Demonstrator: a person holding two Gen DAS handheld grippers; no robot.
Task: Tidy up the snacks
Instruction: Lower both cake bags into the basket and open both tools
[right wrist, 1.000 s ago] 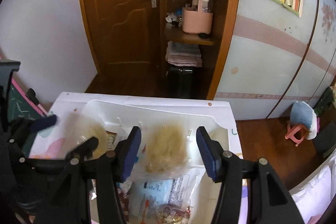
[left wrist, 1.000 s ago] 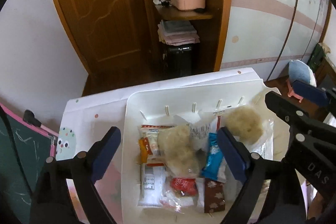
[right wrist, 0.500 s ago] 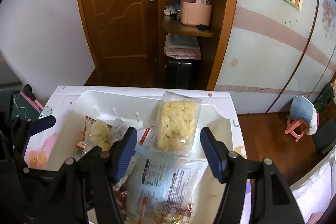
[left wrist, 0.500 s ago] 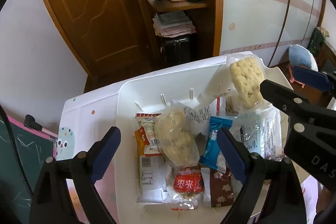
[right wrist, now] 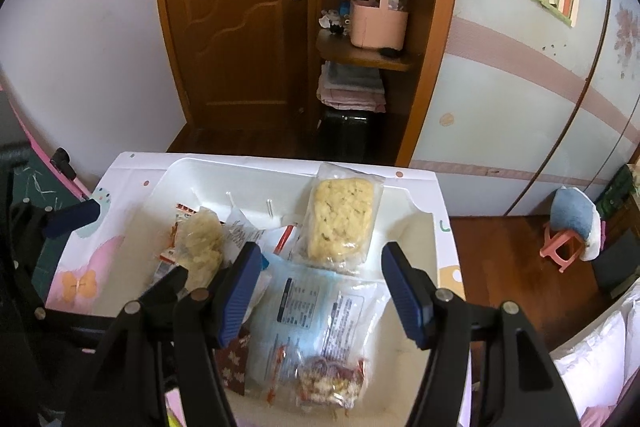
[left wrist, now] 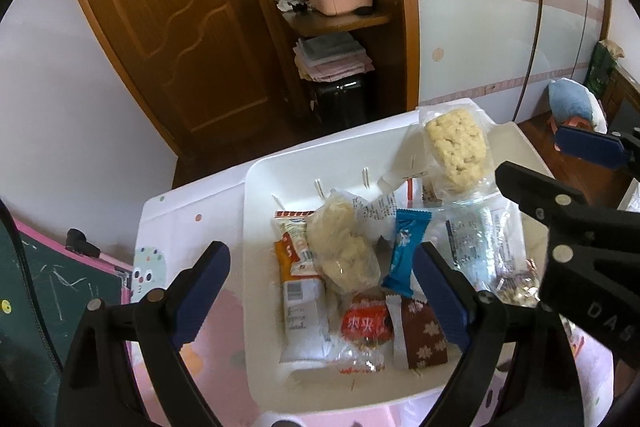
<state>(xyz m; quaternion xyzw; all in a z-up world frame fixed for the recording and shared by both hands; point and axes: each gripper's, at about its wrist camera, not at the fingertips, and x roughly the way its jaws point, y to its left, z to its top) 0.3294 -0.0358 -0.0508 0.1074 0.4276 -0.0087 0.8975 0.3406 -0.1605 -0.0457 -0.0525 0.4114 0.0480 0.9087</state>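
A white tray [left wrist: 256, 227] [right wrist: 176, 171] holds several snack packs. A clear pack with a pale rice cracker [left wrist: 456, 151] [right wrist: 340, 223] lies at its far right, leaning on the rim. Nearer are a large clear bag with blue print [right wrist: 316, 319], a bag of pale puffs [left wrist: 344, 251], a blue wrapper [left wrist: 406, 251], a red pack [left wrist: 366, 327] and a brown pack [left wrist: 422, 339]. My left gripper [left wrist: 320, 275] hovers open above the puffs and the blue wrapper. Over the large bag my right gripper [right wrist: 322, 267] stands open, with the cracker pack just beyond its tips, untouched.
The tray sits on a small table with a white and pink cartoon cover [left wrist: 176, 227]. A green chalkboard [left wrist: 36, 287] stands at the left. Behind are a wooden door [right wrist: 240, 27] and a shelf with a pink basket [right wrist: 378, 27]. A stool with a blue cushion [right wrist: 572, 223] is at the right.
The cracker pack was between my right gripper's fingers; now it lies free at the tray's far right, and those jaws stand a little wider. My left gripper has drawn back from the tray.
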